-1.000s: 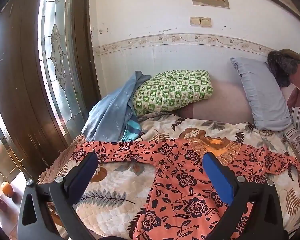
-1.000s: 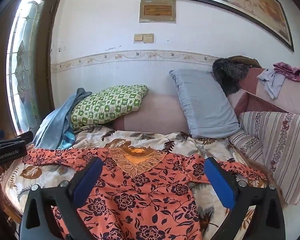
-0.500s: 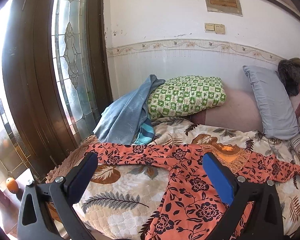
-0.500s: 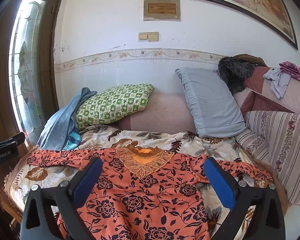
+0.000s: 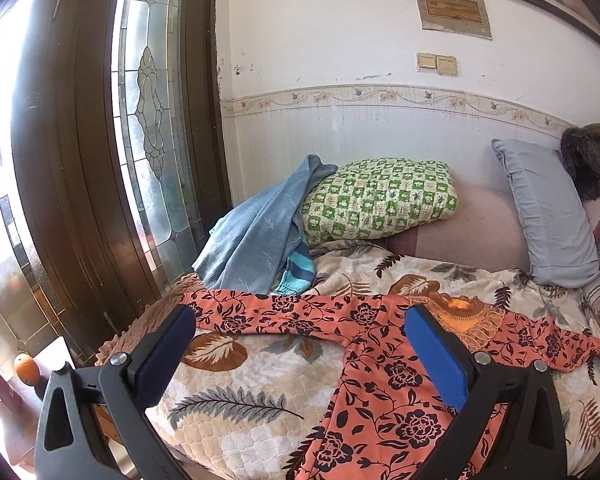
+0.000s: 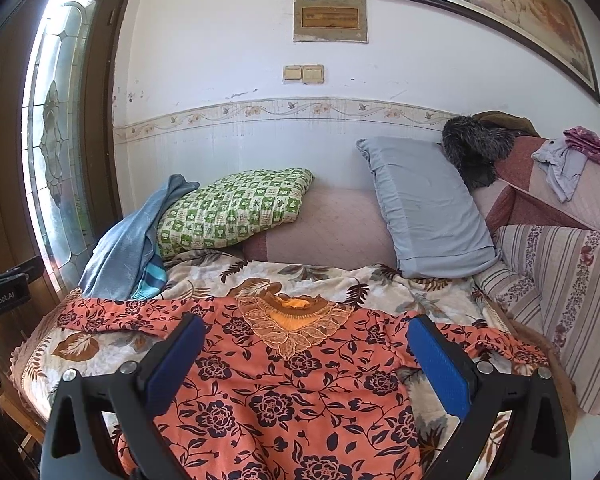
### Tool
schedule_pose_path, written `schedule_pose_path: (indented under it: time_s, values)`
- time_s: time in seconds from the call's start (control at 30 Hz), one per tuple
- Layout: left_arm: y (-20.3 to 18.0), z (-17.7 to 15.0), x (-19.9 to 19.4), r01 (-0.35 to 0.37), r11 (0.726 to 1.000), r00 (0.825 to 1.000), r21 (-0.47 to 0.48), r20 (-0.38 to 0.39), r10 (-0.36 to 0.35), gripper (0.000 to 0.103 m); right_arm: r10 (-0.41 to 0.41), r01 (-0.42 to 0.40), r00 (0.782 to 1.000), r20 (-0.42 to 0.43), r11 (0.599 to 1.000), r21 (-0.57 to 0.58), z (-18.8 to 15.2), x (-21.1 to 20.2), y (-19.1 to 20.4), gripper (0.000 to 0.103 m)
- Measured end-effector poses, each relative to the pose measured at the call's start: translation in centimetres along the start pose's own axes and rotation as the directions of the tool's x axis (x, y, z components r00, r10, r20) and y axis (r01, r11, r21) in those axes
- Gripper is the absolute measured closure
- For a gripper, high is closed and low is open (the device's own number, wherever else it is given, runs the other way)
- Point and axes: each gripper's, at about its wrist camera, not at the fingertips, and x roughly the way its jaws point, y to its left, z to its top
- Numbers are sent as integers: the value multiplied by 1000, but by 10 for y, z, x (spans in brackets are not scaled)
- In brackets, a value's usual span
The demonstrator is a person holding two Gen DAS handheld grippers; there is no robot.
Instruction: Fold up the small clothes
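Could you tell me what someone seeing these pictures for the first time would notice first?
Most likely the orange floral top, spread flat with sleeves out across the leaf-print bedspread, filling the foreground. The left gripper and right gripper both hover open above it, holding nothing. Behind, a green checked pillow and a grey pillow lean against the wall.

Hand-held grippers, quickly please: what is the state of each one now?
Left hand-held gripper: open, holding nothing, above the orange floral top.
Right hand-held gripper: open, holding nothing, also above the top.
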Motion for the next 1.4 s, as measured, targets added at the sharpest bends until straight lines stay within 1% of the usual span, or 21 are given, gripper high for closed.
schedule_pose_path:
  time_s: [0.43,0.87,1.4]
  values:
    - [-8,-2,2,14,1000,1000,16,-7,-14,0,-9,9,1000,-13,1000,22,-2,5,-4,1]
    - [-18,-7,13,25,999,999,36,-33,-23,0,-15,16,999,-38,999,52,-7,17,-9,1]
    - [-20,-9,10,34,999,999,40,-36,-32,0,-22,24,999,-30,998,54,-7,13,-9,1]
